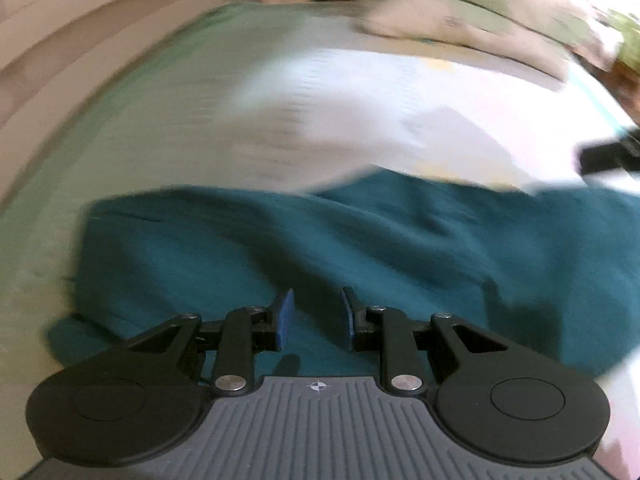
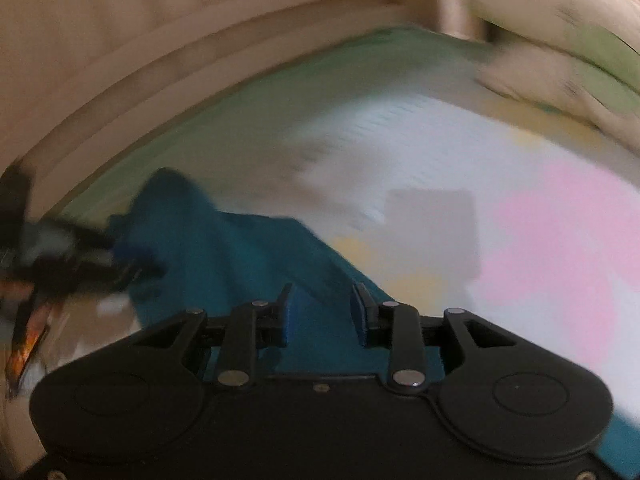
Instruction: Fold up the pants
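Teal pants [image 1: 320, 240] on bed [image 1: 340, 100], both grippers parted above

Left tongs [image 1: 316, 314] parted; right tongs [image 2: 322, 312] parted, both empty

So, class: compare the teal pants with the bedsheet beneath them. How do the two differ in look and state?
The pants are one dark teal colour; the bedsheet is pale, with green, white and pink patches. The pants lie rumpled with creases, while the bedsheet looks spread flat, though blur hides detail. The pants cover only the near part; the bedsheet runs on to the pillows. Both are cloth, and both open grippers hover over the pants.
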Demonstrator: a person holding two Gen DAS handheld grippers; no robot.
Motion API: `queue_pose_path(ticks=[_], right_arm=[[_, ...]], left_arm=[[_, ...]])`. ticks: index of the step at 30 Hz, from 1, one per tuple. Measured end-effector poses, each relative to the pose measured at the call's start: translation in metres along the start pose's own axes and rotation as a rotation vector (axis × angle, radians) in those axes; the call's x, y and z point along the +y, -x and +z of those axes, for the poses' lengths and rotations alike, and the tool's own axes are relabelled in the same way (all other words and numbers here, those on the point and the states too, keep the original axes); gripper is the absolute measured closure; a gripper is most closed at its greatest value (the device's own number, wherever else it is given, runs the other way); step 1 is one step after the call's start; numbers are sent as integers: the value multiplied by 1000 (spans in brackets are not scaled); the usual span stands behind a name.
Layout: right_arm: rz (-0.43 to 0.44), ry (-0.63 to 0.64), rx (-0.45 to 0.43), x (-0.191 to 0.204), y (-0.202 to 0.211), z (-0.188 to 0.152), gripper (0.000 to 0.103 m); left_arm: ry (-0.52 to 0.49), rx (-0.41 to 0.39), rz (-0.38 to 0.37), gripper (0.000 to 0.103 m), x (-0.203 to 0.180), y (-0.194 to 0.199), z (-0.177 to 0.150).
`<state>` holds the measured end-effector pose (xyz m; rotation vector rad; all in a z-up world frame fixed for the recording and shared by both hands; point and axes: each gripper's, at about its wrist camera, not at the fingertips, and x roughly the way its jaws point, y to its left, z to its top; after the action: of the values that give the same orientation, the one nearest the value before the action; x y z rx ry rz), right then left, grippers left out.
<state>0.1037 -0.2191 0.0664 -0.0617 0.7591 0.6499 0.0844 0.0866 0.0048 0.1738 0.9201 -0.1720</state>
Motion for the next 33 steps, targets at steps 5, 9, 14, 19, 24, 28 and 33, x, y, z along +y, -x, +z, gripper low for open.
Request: queue_pose_path(ticks=[5,9,14,19,24,28,33], right_arm=[[110,223,-29,75,-51,20,55],[192,276,-68,129,-93,21,55],[218,304,-134,181,-137,13,55],[167,360,-172,207,-167,-10,53],[111,480,-155,231,-194,-31,53],[48,536,-163,233,-209,-38,58],[68,487,-174,227,-216,-27,92]], left_arm=[[77,63,113,79,57,-16,32],[137,125,112,79,92,-28,47],[188,168,116,79,121,-42,54],[194,191,137,78,138,-50,47],[219,208,120,78,150,-53,36],[232,210,115,78,155,-50,31],[234,200,123,78,157,-43,31]])
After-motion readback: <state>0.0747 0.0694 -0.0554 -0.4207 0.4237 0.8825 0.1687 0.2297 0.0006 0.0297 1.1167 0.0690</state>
